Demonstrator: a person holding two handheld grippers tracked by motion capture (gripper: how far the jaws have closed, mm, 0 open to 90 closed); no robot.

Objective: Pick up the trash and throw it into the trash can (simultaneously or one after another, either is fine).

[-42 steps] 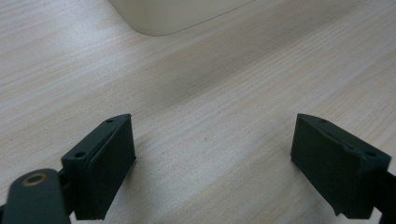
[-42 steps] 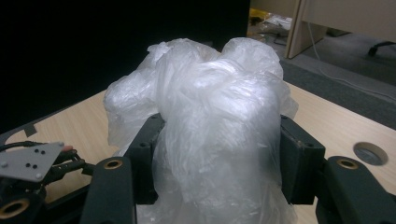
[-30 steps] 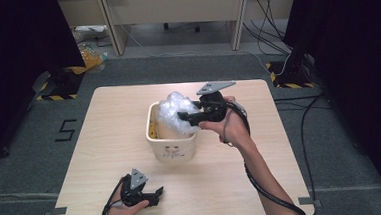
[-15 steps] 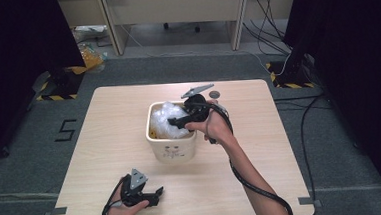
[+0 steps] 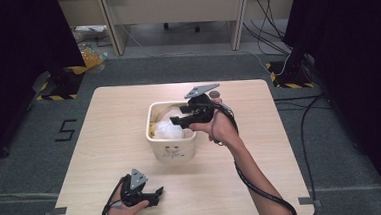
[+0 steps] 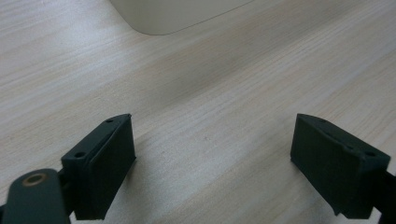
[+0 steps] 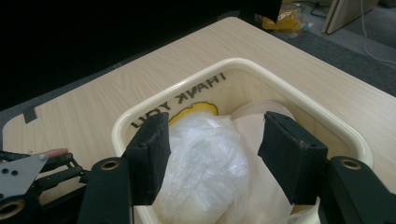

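The cream bin (image 5: pixel 173 147) stood near the middle of the wooden table (image 5: pixel 105 133), with a crumpled clear plastic bag (image 7: pixel 205 158) lying inside it on pale paper (image 7: pixel 261 130). The right gripper (image 5: pixel 183 121) hung over the bin's right rim, its jaws partly apart on either side of the bag after just closing somewhat; whether the pads pressed the plastic could not be told. The left gripper (image 5: pixel 154 196) rested on the table nearer the person than the bin, jaws wide and holding nothing
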